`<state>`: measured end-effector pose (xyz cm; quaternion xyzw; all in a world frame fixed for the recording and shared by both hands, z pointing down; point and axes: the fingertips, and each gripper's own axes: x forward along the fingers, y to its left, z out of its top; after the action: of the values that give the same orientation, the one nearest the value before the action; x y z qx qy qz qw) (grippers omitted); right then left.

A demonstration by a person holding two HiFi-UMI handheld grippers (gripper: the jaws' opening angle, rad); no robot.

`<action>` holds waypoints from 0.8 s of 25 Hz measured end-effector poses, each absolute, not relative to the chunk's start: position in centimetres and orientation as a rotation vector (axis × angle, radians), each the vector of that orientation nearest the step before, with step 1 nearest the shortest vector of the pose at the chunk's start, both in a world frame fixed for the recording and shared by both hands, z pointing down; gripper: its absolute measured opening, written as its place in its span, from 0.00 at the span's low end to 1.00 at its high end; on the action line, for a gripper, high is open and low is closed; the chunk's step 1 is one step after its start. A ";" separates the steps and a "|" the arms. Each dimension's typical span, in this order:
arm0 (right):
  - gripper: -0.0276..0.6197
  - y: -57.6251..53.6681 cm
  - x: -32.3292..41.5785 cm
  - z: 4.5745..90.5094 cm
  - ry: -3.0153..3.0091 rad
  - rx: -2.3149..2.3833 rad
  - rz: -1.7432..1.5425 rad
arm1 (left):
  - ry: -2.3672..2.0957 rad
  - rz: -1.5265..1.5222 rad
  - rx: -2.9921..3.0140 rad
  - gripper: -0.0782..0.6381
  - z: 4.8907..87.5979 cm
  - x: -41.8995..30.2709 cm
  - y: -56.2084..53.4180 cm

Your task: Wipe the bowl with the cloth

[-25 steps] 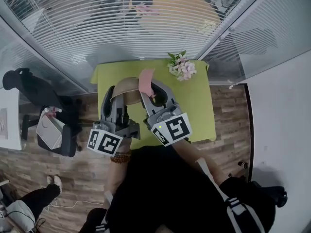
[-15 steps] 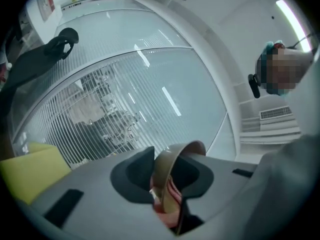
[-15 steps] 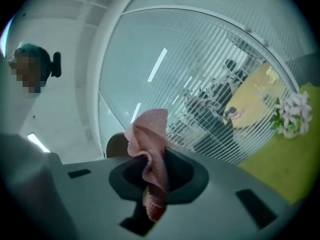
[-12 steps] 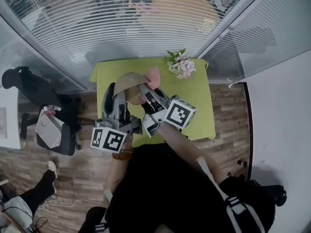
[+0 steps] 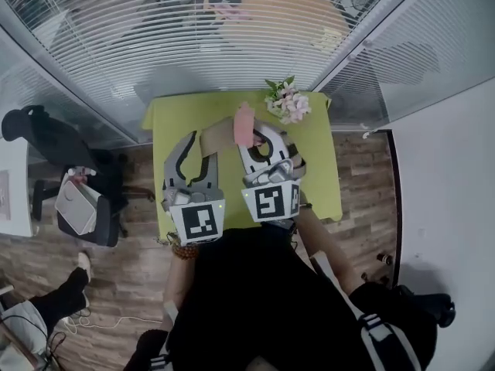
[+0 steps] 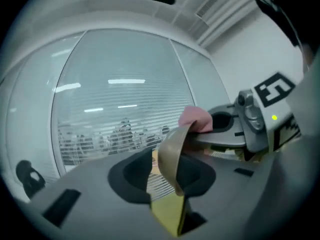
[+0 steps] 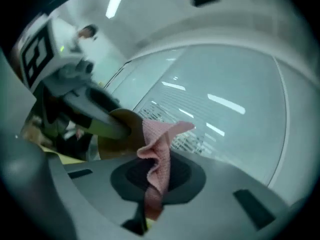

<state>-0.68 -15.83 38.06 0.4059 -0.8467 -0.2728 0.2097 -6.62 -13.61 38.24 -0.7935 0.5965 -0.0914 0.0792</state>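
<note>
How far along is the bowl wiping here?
Done: bowl lifted by its rim in the left tool, whose jaws have just been opening; cloth clamped in the right tool. In hand: cloth at the bowl's edge. Left: finishing the wipe, setting both down.

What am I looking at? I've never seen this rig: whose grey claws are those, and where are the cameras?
No robot: a person holds a two-fingered gripper in each hand. The head view looks down from a camera on the person's head; the two gripper views look along each gripper's fingers. On the green table sits a bunch of flowers. The left gripper holds the tan bowl on edge by its rim; its fingers have just been opening slightly, rim between them. The right gripper is shut on the pink cloth, up by the bowl's rim.
</note>
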 end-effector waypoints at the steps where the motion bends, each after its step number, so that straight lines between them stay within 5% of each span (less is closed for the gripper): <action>1: 0.07 -15.2 -1.3 37.8 -2.279 1.103 -0.900 | 1.795 -0.297 -2.329 0.26 38.1 -6.5 -13.8; 4: 0.07 -14.3 -2.4 37.3 -2.342 1.090 -0.898 | 1.911 -0.137 -2.436 0.17 38.6 -7.2 -14.0; 20: 0.08 -13.6 -3.7 33.6 -3.078 1.182 0.123 | 1.870 0.942 -2.552 0.20 33.1 -12.2 -11.2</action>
<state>-3.65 -13.60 33.63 0.3571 -0.9300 0.0371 -0.0786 -12.20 -11.25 33.11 -0.7707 0.5646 0.2844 -0.0795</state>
